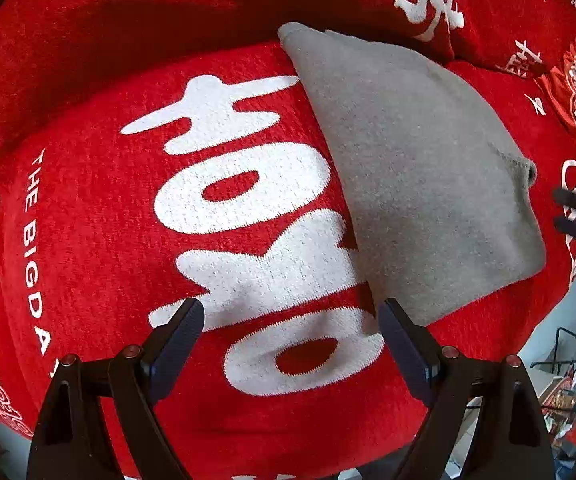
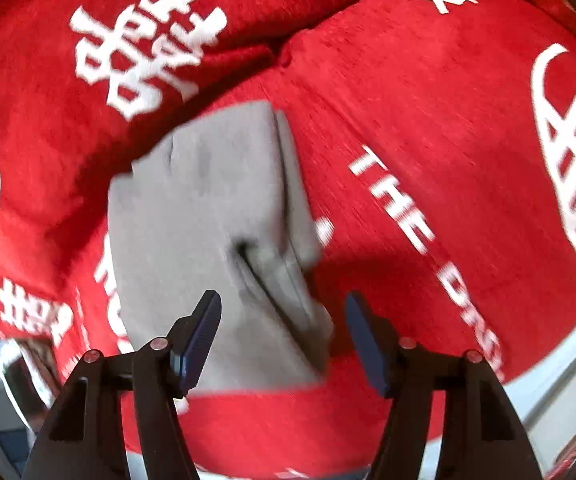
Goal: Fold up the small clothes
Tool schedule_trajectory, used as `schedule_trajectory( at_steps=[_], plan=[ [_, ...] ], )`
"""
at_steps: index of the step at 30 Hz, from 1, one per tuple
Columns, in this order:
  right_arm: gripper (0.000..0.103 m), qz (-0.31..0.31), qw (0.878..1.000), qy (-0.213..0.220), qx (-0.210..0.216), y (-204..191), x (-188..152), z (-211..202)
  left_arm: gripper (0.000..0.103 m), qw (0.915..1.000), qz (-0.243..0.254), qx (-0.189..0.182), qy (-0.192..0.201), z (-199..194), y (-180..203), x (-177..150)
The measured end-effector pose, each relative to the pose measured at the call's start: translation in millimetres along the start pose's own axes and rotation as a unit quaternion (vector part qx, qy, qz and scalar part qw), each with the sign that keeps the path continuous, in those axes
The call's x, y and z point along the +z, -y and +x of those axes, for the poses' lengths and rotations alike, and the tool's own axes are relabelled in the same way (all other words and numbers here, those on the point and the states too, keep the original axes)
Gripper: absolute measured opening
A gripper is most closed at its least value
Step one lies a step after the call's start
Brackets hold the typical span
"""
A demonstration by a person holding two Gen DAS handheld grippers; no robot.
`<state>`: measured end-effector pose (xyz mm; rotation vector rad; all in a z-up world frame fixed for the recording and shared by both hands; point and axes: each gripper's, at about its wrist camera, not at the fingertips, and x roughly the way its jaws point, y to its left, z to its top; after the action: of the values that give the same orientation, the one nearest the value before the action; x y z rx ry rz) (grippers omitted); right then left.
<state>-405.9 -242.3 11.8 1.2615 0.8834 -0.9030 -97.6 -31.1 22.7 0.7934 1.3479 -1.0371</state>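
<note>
From my left wrist camera, the left tongs (image 1: 291, 322) hang wide and empty, pointing down at the red plush cushion with white lettering (image 1: 136, 216); the folded grey knitted garment (image 1: 420, 176) lies up and to the right of them, its long axis running from upper left to lower right, its near corner just beside the right-hand finger. From my right wrist camera, blurred, the right tongs (image 2: 284, 320) stand fairly wide with nothing pinched; the same grey garment (image 2: 208, 220) sits straight ahead, its layered folded edge reaching down between the fingers without touching the pads. I judge the right tongs nearer, so any further fold or tidy-up falls to them.
</note>
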Motion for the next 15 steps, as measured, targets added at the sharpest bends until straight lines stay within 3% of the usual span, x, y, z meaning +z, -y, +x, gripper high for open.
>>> schedule_trajectory(
  at_steps=[3,6,8,12,15],
  plan=[
    [0.055,0.018,1.0,-0.008,-0.008,-3,17,14,0.089,0.9999,-0.01,0.005,0.002,-4,-5,4],
    [0.051,0.015,1.0,-0.012,-0.018,-8,27,30,0.089,0.9998,-0.019,0.001,0.002,-2,-5,8],
    [0.029,0.0,0.999,-0.025,-0.022,-11,32,39,0.089,0.9999,-0.016,0.004,0.001,1,0,11],
    [0.029,-0.062,0.995,-0.058,-0.045,-16,34,49,0.089,0.9996,-0.025,0.013,-0.002,8,5,19],
    [0.029,-0.069,0.994,-0.073,-0.046,-16,36,48,0.09,0.9992,-0.038,0.015,-0.002,7,8,27]
  ],
)
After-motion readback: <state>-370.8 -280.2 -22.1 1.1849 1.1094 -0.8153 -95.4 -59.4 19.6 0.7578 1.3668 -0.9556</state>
